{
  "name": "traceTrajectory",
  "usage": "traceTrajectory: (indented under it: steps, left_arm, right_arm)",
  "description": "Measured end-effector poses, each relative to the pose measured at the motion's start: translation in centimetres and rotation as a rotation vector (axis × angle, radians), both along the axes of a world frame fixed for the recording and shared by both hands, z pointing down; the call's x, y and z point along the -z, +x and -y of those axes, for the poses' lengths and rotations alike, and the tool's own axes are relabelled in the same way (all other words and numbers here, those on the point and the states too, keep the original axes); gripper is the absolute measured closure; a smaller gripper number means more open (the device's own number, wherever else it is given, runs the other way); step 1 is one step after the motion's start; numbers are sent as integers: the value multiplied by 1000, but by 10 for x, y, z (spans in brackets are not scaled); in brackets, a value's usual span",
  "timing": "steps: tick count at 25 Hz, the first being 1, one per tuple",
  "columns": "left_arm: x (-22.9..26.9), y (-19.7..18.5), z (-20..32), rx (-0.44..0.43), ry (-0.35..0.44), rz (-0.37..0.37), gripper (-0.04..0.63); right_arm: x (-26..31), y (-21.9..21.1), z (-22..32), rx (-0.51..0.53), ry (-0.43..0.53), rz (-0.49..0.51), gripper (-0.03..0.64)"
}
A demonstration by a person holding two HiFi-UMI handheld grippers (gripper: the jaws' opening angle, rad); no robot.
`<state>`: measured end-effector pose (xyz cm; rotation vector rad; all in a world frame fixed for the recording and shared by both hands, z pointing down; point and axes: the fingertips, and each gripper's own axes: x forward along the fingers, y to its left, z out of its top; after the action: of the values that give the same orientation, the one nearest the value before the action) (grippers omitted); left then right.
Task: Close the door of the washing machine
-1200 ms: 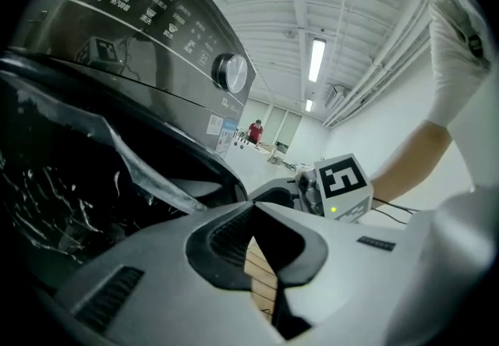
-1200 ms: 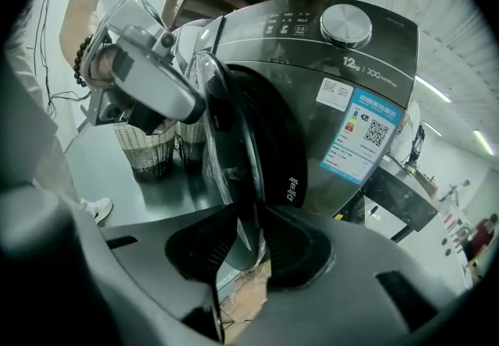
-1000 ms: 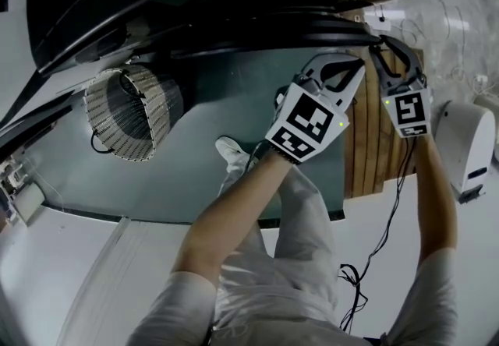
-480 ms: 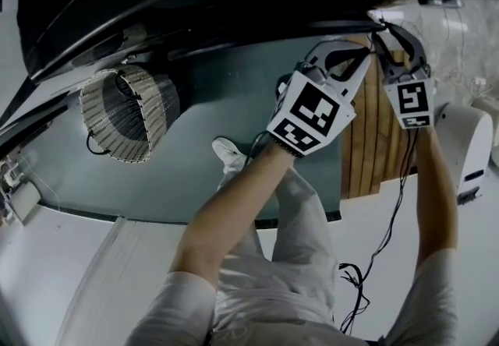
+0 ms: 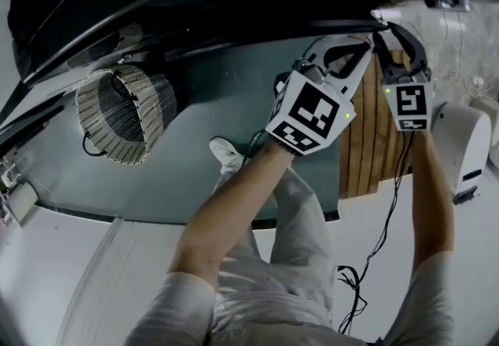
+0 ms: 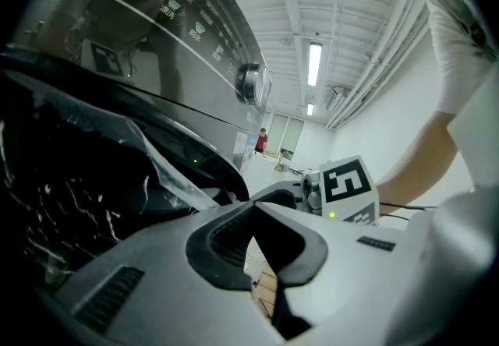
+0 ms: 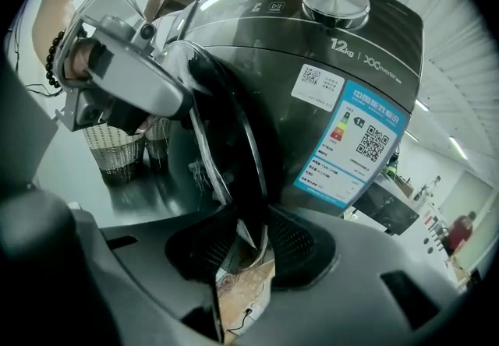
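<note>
The right hand-held gripper (image 7: 248, 247) is clamped on the rim of the raised door (image 7: 234, 134) of the washing machine (image 7: 343, 103). The left hand-held gripper (image 6: 253, 208) is closed on nothing, just beside that rim. The rim is thin and has loose plastic film on it, so the grip could slip and the door might drop and slam. A trailing cable (image 5: 382, 243) could snag. No bench here: a woven basket (image 5: 117, 114) stands on dark flooring beside wooden slats (image 5: 366, 142). The room is white-ceilinged and strip-lit.
</note>
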<state>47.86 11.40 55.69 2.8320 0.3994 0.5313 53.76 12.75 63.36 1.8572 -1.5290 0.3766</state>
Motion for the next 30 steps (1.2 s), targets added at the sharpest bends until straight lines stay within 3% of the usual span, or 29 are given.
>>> traceTrajectory:
  steps: [18,30]
  left_arm:
    - [7,-14,-2,70,-44,-27,592]
    - [17,-30,-13,42,-2,-23,592]
  right_arm:
    - [-3,4,4,-46,-46,2,491]
    - [0,8,-1,-126,27,-24,486]
